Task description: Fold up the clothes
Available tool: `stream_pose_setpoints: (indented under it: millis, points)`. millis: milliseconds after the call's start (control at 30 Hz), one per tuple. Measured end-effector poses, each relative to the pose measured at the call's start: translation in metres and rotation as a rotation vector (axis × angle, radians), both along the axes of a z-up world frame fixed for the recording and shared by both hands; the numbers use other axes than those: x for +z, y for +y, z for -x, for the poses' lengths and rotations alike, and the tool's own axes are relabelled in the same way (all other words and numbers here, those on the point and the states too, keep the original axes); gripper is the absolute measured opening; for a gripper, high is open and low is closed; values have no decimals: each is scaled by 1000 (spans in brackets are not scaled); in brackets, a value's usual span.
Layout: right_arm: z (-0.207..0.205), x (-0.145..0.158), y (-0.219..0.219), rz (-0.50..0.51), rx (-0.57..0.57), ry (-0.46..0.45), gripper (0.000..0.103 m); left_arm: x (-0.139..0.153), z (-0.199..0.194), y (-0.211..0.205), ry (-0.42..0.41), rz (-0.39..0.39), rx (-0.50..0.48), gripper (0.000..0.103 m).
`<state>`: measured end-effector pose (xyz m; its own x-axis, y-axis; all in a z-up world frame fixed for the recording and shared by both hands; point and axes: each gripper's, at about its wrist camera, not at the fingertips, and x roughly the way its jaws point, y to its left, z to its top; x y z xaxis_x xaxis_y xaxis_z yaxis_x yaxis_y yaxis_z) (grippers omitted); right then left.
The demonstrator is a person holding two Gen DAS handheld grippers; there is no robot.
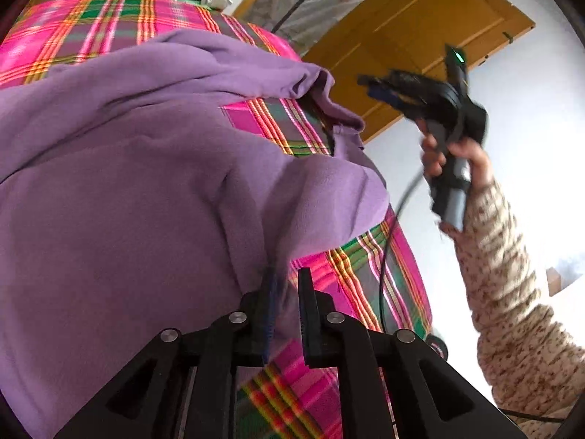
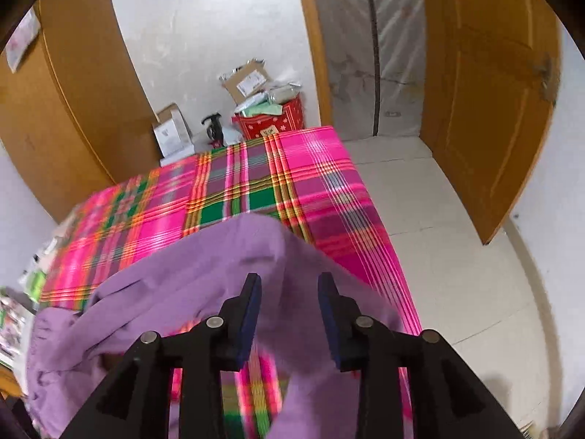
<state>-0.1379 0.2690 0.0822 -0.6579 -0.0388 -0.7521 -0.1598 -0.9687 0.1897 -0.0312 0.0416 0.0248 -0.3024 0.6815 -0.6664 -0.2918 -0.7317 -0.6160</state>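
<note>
Bed cover [image 2: 226, 197]: a pink, green and orange plaid cloth spread over the bed, running from the near edge to the far end of the room; it fills the middle of both views.
Purple garment [image 1: 146, 190]: a soft fleece top lying crumpled on the plaid cover, bunched into thick folds, with a gap in the far part where the plaid shows through. In the right wrist view it lies on the near part of the cover, reaching to the left edge.
Door [image 2: 486, 109]: a brown wooden door, standing open on the far right over a pale tiled floor.
Sleeve [image 1: 512, 292]: a speckled beige knitted sleeve on the right, raised above the bed.
Left gripper [image 1: 285, 314]: low over the near edge of the garment, fingers at a narrow gap with purple cloth bunched between them; whether it is pinched tight I cannot tell.
Right gripper [image 2: 289, 314]: jaws wide apart just above a purple fold, holding nothing. In the left wrist view it is lifted in the air to the right of the garment, blurred.
Boxes [image 2: 172, 135]: cardboard boxes against the far wall, past the bed.
</note>
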Motion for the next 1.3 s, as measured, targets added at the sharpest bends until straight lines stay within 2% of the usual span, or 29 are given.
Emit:
stream_pose_setpoints:
  millis: [200,367,500,533,633,767,867,1033,1167,1300]
  points:
    - [-90,-2,-3,123,-33,51,36,5,-23,-48,2,-24,137,14]
    - [-148,-25,-28,239,-19,52,39,4,-58,-118,-2,4,336,14]
    - [-177,-47,-57,278,28,44,40,-10,-93,-176,-52,35,520,14]
    - [-182,-53,-64,290,42,45,41,-15,-101,-187,-67,38,559,17]
    - [-186,-65,-80,351,65,42,45,-25,-128,-220,-105,45,669,19]
    - [-185,-71,-103,387,101,57,50,-31,-146,-238,-113,17,734,22]
    - [-181,-69,-123,364,151,67,52,-31,-155,-244,-125,33,771,22]
    - [-174,-72,-157,316,221,35,55,-29,-170,-260,-138,15,814,22]
    - [-168,-79,-163,278,199,14,55,-31,-185,-278,-158,-15,885,23]
    - [-163,-84,-148,339,127,14,55,-31,-195,-294,-175,-40,965,25]
